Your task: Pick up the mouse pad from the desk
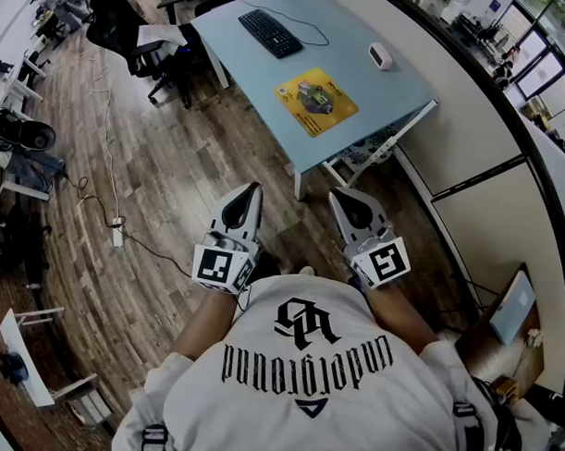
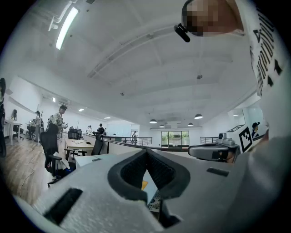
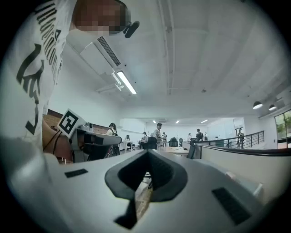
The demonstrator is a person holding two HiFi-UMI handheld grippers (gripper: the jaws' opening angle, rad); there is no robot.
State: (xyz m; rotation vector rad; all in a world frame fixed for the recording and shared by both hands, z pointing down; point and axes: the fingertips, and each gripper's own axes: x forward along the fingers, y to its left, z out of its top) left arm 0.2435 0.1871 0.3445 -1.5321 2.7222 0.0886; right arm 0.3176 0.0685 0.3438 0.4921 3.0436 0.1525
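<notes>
**Approach stage, before any contact.** The left gripper point(image 1: 253, 187) and the right gripper point(image 1: 336, 194) are held level and side by side, just in front of the person's chest. Each has its jaws pressed together with nothing between them. Below their tips lies bare wooden floor point(image 1: 174, 161). The pale blue table point(image 1: 260, 71) stands ahead, well apart from both grippers. The yellow mouse pad point(image 1: 309, 119) lies flat close to the table's near edge, and a mouse point(image 1: 322, 97) rests on it. Farther back on the table are a black keyboard point(image 1: 271, 33) and a small white box point(image 1: 380, 56). From this layout, the step in hand appears to be the walk-up to the table. The next move calls for closing the gap, parting one gripper's jaws and bringing it low to a free edge of the pad. The mouse on top may slide as the pad lifts.
</notes>
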